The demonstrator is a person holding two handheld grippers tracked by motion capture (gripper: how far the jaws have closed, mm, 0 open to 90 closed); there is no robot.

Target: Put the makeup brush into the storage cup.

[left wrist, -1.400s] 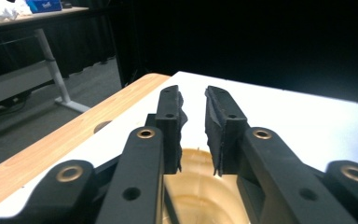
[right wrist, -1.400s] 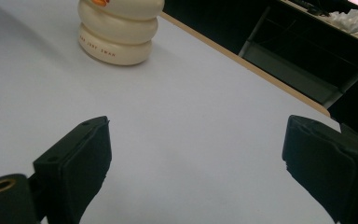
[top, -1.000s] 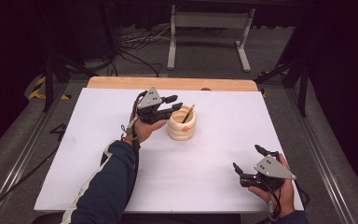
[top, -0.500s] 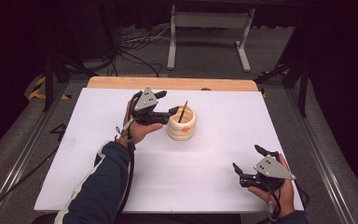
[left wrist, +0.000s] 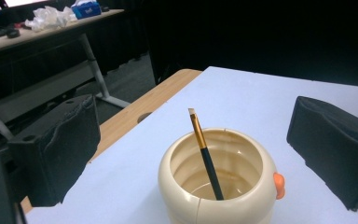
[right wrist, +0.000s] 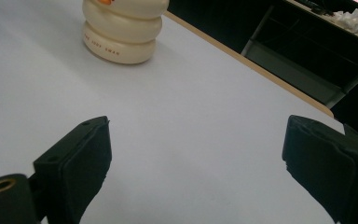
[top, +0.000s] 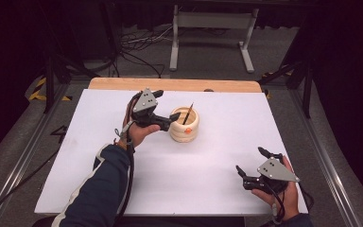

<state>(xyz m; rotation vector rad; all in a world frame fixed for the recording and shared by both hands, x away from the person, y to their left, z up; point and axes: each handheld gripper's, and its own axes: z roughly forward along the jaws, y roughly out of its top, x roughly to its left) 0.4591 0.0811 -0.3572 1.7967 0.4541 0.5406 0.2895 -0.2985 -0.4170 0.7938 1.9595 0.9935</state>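
A cream ringed cup (top: 185, 126) with an orange knob stands on the white table top (top: 217, 198), just behind its middle. A thin brush (top: 188, 113) with a dark handle stands in it and leans right. My left gripper (top: 166, 106) is open just left of the cup, its jaws pointing at it. In the left gripper view the cup (left wrist: 219, 186) and the brush (left wrist: 206, 156) sit ahead between the wide-apart jaws of my left gripper (left wrist: 198, 126), untouched. My right gripper (top: 250, 160) rests open at the near right, empty. Beyond that right gripper (right wrist: 200, 154) the cup (right wrist: 121, 32) stands far off.
A bare wooden strip (top: 170, 84) runs along the table's far edge. Behind it on the dark floor stand a grey metal frame (top: 212, 19) and loose cables (top: 137, 45). Metal rails run down both sides of the table.
My left gripper has drawn back a little to the left, away from the cup. The brush stays in the cup. My right gripper has hardly moved.
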